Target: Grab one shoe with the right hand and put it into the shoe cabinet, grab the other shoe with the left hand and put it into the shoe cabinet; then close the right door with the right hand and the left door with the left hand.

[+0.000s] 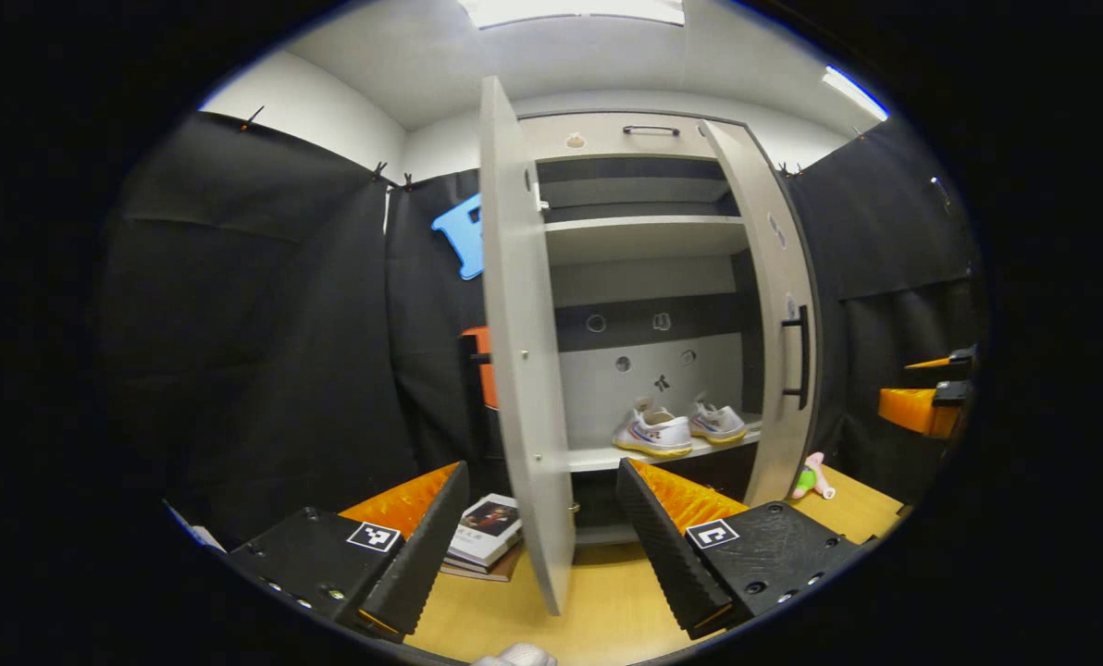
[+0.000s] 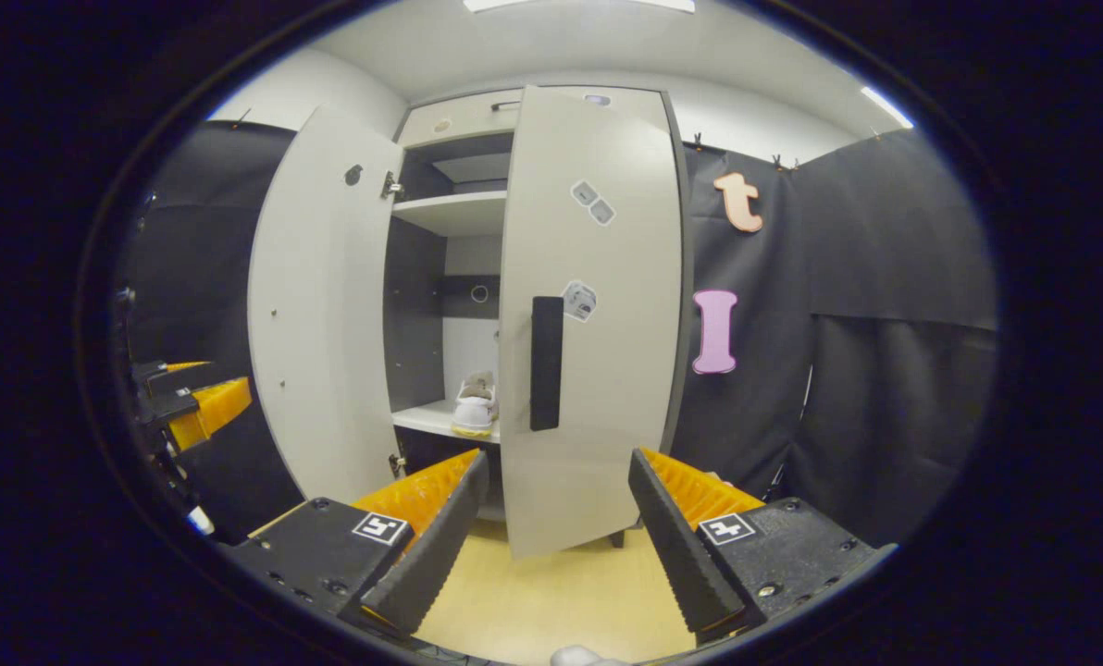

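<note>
Two white shoes [image 1: 653, 433] [image 1: 718, 421] stand side by side on the lower shelf of the pale shoe cabinet [image 1: 639, 236]. Its left door [image 1: 519, 351] stands wide open, edge-on between my left gripper's [image 1: 542, 481] open, empty fingers. The right door [image 1: 778, 305] is swung partly inward. In the right gripper view that right door [image 2: 598, 370] with its black handle [image 2: 545, 363] is straight ahead of my right gripper [image 2: 559, 462], which is open, empty and short of the door. One shoe [image 2: 475, 407] peeks out behind the door. The left door [image 2: 316, 305] hangs open at left.
A stack of books [image 1: 487, 532] lies on the wooden floor [image 1: 607, 601] by the left door's foot. A small plush toy [image 1: 811, 476] lies right of the cabinet. The other gripper shows at each view's side [image 1: 926, 398] [image 2: 191, 402]. Black cloth walls surround.
</note>
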The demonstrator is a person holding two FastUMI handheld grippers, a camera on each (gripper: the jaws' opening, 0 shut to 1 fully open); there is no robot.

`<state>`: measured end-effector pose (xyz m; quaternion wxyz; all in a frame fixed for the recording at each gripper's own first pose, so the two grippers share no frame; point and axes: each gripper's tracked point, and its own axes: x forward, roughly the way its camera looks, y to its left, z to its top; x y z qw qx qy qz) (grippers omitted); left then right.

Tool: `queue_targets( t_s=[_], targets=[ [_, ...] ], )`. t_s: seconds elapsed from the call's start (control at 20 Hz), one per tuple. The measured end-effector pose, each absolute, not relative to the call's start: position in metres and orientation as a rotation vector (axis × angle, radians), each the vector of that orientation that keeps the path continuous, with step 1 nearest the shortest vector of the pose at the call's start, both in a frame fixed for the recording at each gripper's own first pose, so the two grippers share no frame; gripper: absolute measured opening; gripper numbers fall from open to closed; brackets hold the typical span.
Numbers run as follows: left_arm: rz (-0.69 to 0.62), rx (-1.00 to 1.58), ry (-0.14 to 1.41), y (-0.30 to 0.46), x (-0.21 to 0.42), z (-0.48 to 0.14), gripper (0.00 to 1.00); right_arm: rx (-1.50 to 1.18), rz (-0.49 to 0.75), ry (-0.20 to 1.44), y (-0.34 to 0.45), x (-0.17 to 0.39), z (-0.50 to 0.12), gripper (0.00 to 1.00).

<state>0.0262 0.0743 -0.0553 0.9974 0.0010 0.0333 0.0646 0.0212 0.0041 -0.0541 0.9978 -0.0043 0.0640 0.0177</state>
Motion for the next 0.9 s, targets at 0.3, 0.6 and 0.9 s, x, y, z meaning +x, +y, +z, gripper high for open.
queue_targets(
  t_s=[0.3, 0.6, 0.9],
  targets=[
    [0.248, -0.004, 0.064, 0.163, 0.053, -0.062, 0.96, -0.017, 0.012, 0.171, 0.030, -0.006, -0.067, 1.00],
    [0.245, -0.010, 0.091, 0.171, 0.089, -0.070, 0.97, -0.016, -0.008, 0.201, 0.030, -0.017, -0.076, 1.00],
    [0.257, 0.033, 0.094, 0.161, 0.094, -0.068, 0.87, -0.006, -0.024, 0.206, 0.016, -0.016, -0.078, 1.00]
  ],
)
